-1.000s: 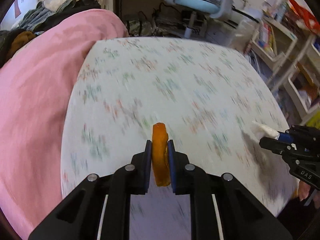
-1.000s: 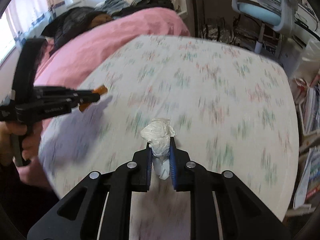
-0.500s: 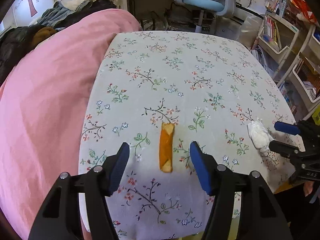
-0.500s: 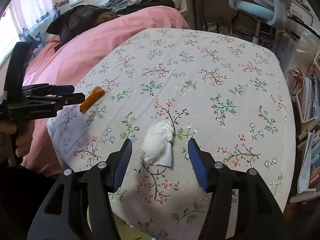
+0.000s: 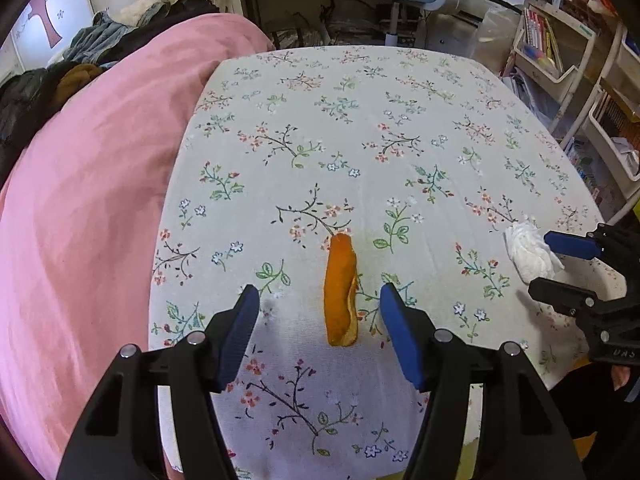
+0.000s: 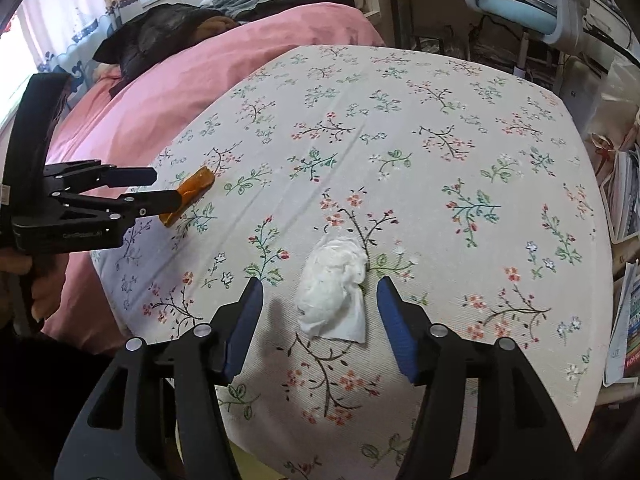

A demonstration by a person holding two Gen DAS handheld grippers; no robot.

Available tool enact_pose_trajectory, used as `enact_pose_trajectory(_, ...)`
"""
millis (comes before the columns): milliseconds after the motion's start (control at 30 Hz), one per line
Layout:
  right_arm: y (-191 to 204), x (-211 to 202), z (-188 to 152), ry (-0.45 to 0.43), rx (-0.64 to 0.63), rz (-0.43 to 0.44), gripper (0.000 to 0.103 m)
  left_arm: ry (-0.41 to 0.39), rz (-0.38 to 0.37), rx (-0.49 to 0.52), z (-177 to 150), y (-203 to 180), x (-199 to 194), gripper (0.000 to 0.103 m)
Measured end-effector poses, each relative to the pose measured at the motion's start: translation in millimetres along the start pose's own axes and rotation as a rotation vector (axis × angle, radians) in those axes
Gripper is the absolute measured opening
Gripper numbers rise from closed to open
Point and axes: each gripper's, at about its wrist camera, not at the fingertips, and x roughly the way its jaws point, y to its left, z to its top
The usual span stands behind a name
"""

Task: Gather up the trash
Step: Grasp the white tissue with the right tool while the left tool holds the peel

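Your left gripper [image 5: 316, 312] stands open around the orange peel [image 5: 340, 290] on the floral tabletop [image 5: 360, 120]; your right gripper [image 6: 320, 312] stands open around the crumpled tissue [image 6: 334, 290].

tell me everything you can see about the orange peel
The orange peel is one long narrow strip, bright orange outside with a paler inner edge showing along one side, curled lengthwise. It lies flat on the floral tablecloth near the front edge, on the side towards the pink bedding. It sits between the open blue pads of the left tool, apart from both, touching only the cloth. From the right wrist view it looks amber-orange, partly hidden behind that tool's finger.
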Motion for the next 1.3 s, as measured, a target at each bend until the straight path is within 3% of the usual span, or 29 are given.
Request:
enact_pose_trajectory(500, -1.2, 4.6, -1.0, 0.001, 0.0, -0.02, 0.056, 0.008, 0.046, 0.047, -2.4, -6.6, 3.5, 0.06)
enact_pose_trajectory(700, 1.9, 5.8, -1.8, 0.001, -0.02, -0.034, 0.055, 0.022, 0.029, 0.067, -3.0, -10.6, 6.7, 0.043)
enact_pose_trajectory(900, 7.4, 7.3, -1.9, 0.005, -0.056, -0.055, 0.041, 0.028, 0.013, 0.123, -5.7, -21.4, 9.2, 0.019)
enact_pose_trajectory(1033, 9.6, 8.1, -2.4, 0.006, -0.07, -0.061, 0.025, 0.001, 0.013, 0.125, -3.9, -23.4, 3.2, 0.017)
enact_pose_trajectory(1300, 2.4, -0.4, 1.8, -0.039, -0.013, -0.022, 0.02, -0.148, -0.003, 0.044, 4.6, -21.3, -32.8, 0.016)
